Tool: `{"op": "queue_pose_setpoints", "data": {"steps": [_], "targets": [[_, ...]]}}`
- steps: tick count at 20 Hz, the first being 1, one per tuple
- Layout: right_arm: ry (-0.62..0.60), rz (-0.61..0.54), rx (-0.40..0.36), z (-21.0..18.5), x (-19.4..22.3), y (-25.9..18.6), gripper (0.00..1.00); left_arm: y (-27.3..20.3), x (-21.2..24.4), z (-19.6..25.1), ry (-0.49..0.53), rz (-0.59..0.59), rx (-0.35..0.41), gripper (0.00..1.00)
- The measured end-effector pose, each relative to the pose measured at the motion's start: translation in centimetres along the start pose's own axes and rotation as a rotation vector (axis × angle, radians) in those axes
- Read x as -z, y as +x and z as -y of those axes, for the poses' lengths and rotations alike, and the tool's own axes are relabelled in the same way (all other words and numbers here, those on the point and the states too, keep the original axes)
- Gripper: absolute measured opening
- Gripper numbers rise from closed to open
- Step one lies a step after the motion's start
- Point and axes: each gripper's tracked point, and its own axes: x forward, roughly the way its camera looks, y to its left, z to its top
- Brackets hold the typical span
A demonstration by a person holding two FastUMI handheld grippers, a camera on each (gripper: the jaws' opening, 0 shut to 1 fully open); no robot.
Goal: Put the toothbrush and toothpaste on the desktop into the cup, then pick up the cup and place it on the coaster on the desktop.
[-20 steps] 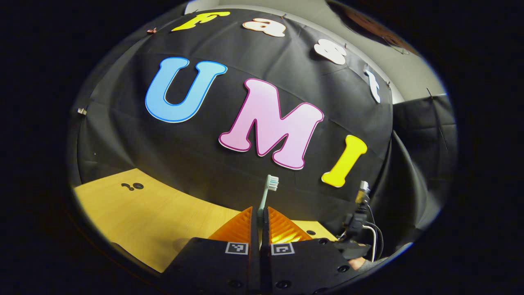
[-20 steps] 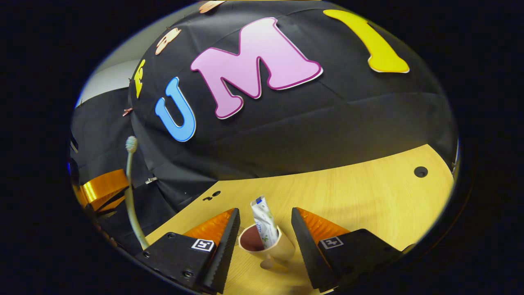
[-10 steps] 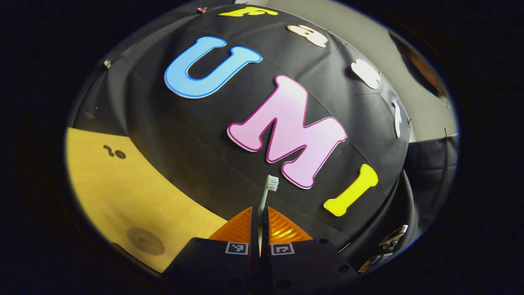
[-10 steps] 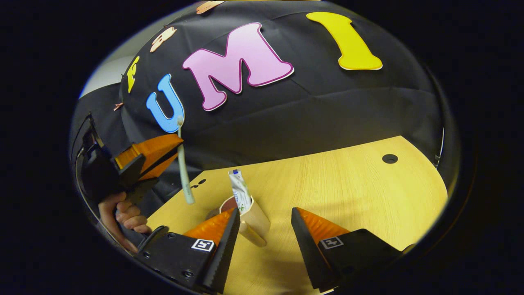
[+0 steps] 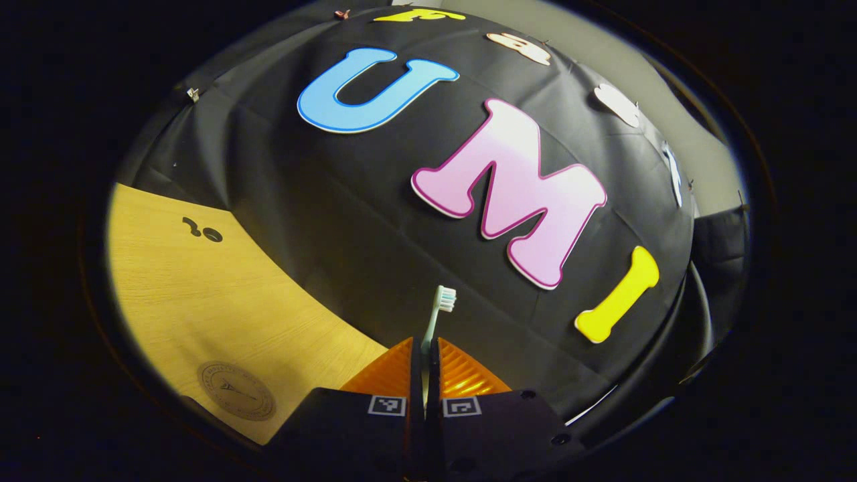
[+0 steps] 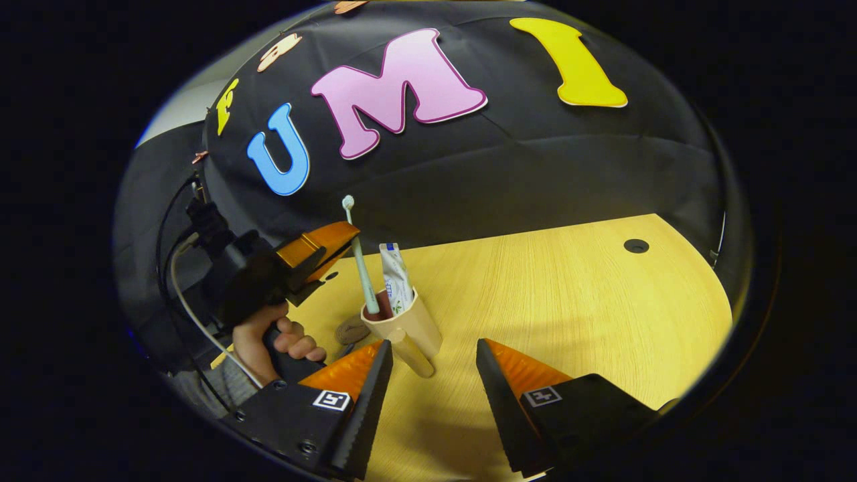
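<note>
The left gripper (image 5: 425, 361) is clamped on a slim pale-green plastic toothbrush (image 5: 435, 318), both fingers pressed flat against its handle, so that the white-bristled head stands up past the tips in the left gripper view. In the right gripper view the same toothbrush (image 6: 358, 258) hangs nearly upright, bristles uppermost, its lower end dipping inside the mouth of a beige plastic cup (image 6: 405, 328) with a dark reddish inside; the left gripper (image 6: 331, 244) holds it about mid-handle, and a person's hand (image 6: 271, 335) in a grey sleeve grasps that gripper's grip. The cup stands on the light wooden bench (image 6: 569, 301), with a stubby handle pointing toward the camera. A white toothpaste tube (image 6: 395, 278) with a blue band at its crimped top and small green print lower down stands inside the cup, leaning on the rim just beside the toothbrush. The right gripper (image 6: 428, 375) is spread wide, gripping nothing, its fingers apart on either side of the cup's handle and short of the cup. A round brown coaster (image 5: 238, 391) with a faint stamped pattern lies flat on the bench (image 5: 201, 301) at the lower left of the left gripper view.
</note>
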Motion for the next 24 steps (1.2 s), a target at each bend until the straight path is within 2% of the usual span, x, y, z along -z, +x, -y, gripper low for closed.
{"op": "queue_pose_setpoints", "data": {"steps": [7, 10, 11, 12, 13, 16, 18, 19, 22, 24], "targets": [[-0.010, -0.009, 0.010, 0.7, 0.5, 0.0, 0.77, -1.2, 3.6, -1.6, 0.046, -0.038, -0.011, 0.06], [-0.019, -0.016, 0.007, 0.6, 0.8, 0.2, 0.82, -1.5, 4.0, -1.6, 0.072, -0.027, 0.003, 0.08], [-0.022, -0.019, 0.005, 0.7, 0.9, 0.1, 0.75, -1.7, 4.2, -1.7, 0.075, -0.028, 0.009, 0.10], [-0.026, -0.017, 0.002, 0.6, 0.9, 0.2, 0.90, -1.8, 4.3, -1.8, 0.074, -0.030, 0.011, 0.11], [-0.030, -0.016, -0.001, 0.4, 0.9, 0.2, 0.90, -1.9, 4.5, -1.9, 0.070, -0.036, 0.012, 0.13], [-0.031, -0.022, -0.011, 0.0, 1.0, 0.3, 0.90, -2.5, 5.1, -2.0, 0.075, -0.053, 0.020, 0.25], [-0.028, -0.028, -0.015, 0.0, 0.9, 0.3, 0.90, -3.0, 5.1, -2.2, 0.078, -0.060, 0.022, 0.65], [-0.027, -0.037, -0.014, 0.0, 0.9, 0.3, 0.90, -3.3, 4.9, -2.2, 0.079, -0.064, 0.022, 0.57], [-0.026, -0.100, -0.003, 0.6, 1.0, 0.5, 0.90, -4.9, 4.0, -2.8, 0.087, -0.087, 0.017, 0.66], [-0.026, -0.187, -0.008, 0.6, 1.5, 0.8, 0.90, -6.7, 2.9, -3.7, 0.109, -0.108, 0.005, 0.70]]}}
